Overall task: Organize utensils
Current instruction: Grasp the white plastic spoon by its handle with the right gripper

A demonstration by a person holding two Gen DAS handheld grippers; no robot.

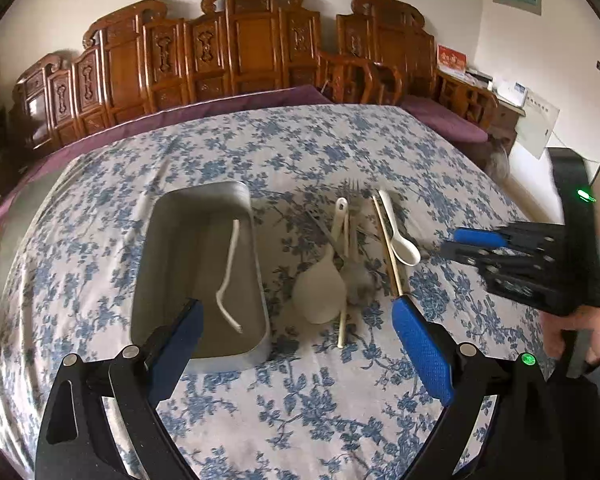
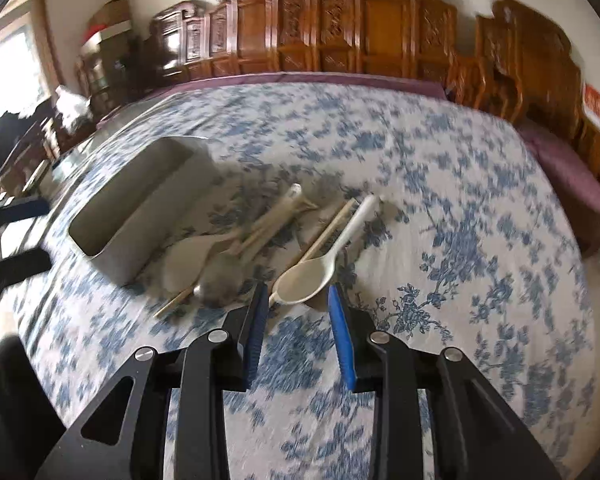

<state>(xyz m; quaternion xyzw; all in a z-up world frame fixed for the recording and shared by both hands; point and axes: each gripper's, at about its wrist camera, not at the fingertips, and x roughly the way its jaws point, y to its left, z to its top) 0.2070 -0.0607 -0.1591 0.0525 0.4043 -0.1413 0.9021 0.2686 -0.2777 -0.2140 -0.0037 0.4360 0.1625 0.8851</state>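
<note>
Blue-flowered tablecloth (image 2: pixel 440 200), carved wooden cabinets behind. Right gripper (image 2: pixel 296 300) parted, empty, straddling white ceramic soup spoon (image 2: pixel 312 276) just beside wooden chopstick (image 2: pixel 324 236). Left gripper (image 1: pixel 296 328) wide open, idle near grey rectangular metal tray (image 1: pixel 204 264). Risk: glossy bowl slipping, chopstick snagged too.
</note>
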